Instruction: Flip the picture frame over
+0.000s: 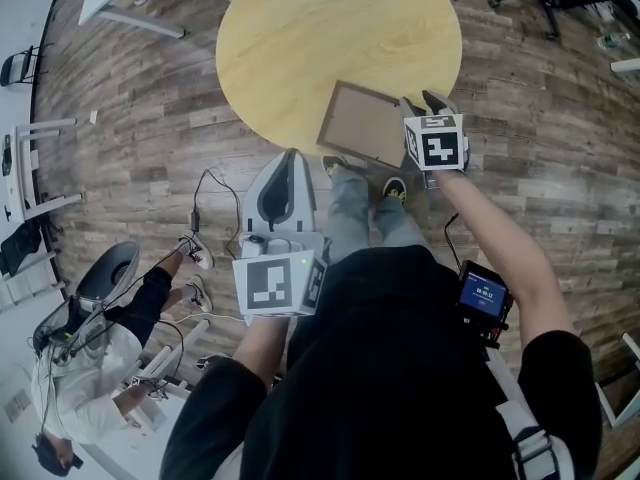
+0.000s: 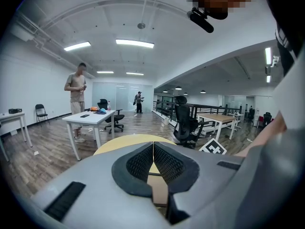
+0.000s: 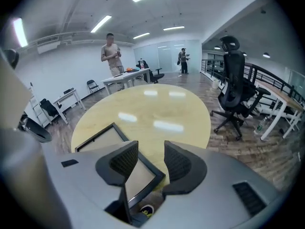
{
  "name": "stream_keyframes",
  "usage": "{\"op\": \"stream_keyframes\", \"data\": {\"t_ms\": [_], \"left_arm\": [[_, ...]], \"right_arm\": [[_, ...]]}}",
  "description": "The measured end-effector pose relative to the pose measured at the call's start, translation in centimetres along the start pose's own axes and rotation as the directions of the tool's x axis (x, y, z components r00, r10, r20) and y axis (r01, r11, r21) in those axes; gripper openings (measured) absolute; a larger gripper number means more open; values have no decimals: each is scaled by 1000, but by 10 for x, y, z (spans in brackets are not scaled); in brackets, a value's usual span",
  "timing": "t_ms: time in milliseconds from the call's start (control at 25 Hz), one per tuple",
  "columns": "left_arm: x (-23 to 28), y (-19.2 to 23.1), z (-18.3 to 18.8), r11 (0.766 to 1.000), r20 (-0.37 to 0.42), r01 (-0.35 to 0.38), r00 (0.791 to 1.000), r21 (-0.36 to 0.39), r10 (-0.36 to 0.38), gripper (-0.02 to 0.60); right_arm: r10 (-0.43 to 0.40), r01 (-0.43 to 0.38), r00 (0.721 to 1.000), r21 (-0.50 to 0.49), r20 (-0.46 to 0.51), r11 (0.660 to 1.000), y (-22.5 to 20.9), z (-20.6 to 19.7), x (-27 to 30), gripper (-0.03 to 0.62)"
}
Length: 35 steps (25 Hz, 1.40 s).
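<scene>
Right gripper (image 3: 151, 147), jaws parted astride one corner of the picture frame (image 3: 102, 140); pad contact not discernible.
Frame lies at the near edge of the round yellow table (image 3: 157, 104), corner overhanging; left gripper (image 2: 153, 144) hangs well apart, jaws closed together, nothing between.

Open-plan office: white desks (image 2: 90, 119), swivel chairs (image 3: 233, 87), ceiling strip lights (image 2: 135, 43), wood floor (image 1: 560, 148).

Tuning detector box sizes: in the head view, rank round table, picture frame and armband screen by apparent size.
1. round table
2. picture frame
3. armband screen, which looks smallest even though it sits nearer the camera than the other two.
</scene>
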State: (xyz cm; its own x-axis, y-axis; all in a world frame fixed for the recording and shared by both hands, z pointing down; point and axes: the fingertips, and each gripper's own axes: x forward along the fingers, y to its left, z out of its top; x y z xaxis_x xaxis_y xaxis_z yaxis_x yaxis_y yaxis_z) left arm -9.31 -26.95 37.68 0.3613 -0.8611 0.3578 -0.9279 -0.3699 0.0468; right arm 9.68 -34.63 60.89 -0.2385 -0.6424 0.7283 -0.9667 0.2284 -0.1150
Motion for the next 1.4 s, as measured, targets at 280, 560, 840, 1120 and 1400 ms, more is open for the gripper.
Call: {"op": "stream_keyframes", "data": {"t_ms": [280,560,840,1120,1400], "left_arm": [[5,-1,21,1000,37,0,999,-4,0,23],[2,-23,57,999,144,48,988,27,-51,23],[-29,-41,78,998,221,67,973,12,-68,23],[-50,-65,79,996,205,90,974,26,-94,23],[-62,-74,92,992,240,121,963,32,-125,23]], "right_arm": [[48,-13,973,-155,227,988,14,80,-45,176],[123,34,845,-280,521,959,32,167,-174,46],[239,-73,727,-273,644,959,47,174,-276,18],[259,-71,714,-301,650,951,55,137,-327,18],[256,-85,710,-281,656,956,70,128,-341,18]]}}
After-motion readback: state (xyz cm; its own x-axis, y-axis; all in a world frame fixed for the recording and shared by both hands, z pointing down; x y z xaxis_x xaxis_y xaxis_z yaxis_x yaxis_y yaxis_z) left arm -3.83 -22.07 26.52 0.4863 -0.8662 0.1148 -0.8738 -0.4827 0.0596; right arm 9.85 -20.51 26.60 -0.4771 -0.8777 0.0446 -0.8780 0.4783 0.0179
